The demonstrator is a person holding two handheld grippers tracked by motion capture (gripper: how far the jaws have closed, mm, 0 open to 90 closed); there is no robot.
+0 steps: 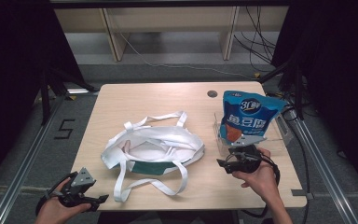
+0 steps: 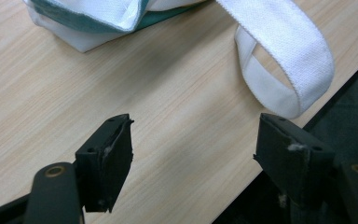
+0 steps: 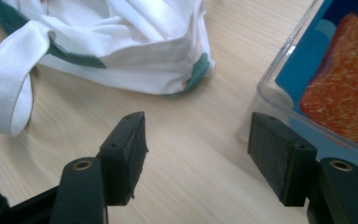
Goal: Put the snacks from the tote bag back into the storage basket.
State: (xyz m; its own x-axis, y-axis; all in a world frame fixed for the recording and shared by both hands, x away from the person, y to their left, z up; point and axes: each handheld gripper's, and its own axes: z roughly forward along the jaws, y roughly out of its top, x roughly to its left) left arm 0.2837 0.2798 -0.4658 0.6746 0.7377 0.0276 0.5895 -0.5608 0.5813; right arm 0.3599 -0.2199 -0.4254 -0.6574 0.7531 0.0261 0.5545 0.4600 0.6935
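A white cloth tote bag point(image 1: 154, 149) with green trim lies crumpled at the table's middle, its long handles spread toward the front edge. A blue snack pouch point(image 1: 247, 116) stands upright in a clear plastic box point(image 1: 220, 136) at the right. My left gripper point(image 1: 100, 198) rests at the table's front left corner, open, with bare wood between its jaws point(image 2: 193, 140) and a handle loop point(image 2: 284, 60) just ahead. My right gripper point(image 1: 224, 161) sits just in front of the box, open point(image 3: 198, 140), with nothing between its jaws. Beyond it are the bag point(image 3: 121, 42) and the box wall point(image 3: 279, 79).
The wooden table point(image 1: 168, 98) has a round cable hole point(image 1: 212, 93) at the back right. Its front edge runs close to the left gripper. Cables trail on the floor at the right, and a shelf frame stands behind the table.
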